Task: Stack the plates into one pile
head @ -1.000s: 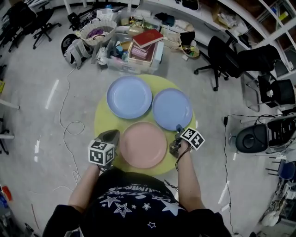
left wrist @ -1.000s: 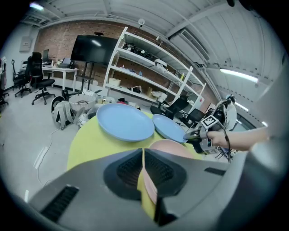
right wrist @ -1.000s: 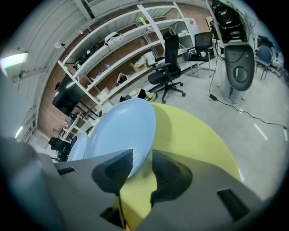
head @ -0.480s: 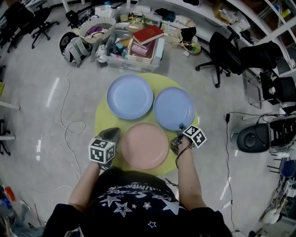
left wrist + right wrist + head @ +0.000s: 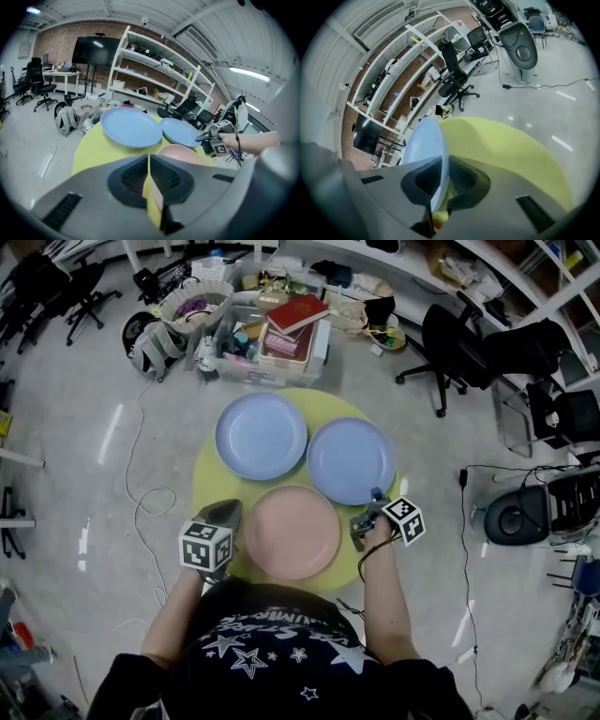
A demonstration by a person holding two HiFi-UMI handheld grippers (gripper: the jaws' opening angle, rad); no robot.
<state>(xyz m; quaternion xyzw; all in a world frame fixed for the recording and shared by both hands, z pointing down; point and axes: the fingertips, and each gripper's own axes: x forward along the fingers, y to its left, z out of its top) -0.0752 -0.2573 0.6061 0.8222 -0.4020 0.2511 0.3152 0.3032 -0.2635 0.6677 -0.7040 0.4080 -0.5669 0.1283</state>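
— What is the person wearing?
— A dark navy top point(image 5: 272, 643) printed with white stars and a line of white lettering, too blurred to read. The forearms are bare.
— And the tools?
— The left gripper point(image 5: 229, 509) and right gripper point(image 5: 373, 497) are grey, with dark ribbed pads point(image 5: 133, 176). Each carries a white cube point(image 5: 205, 547) of black square markers. A thin dark cable point(image 5: 360, 559) loops by the right one.
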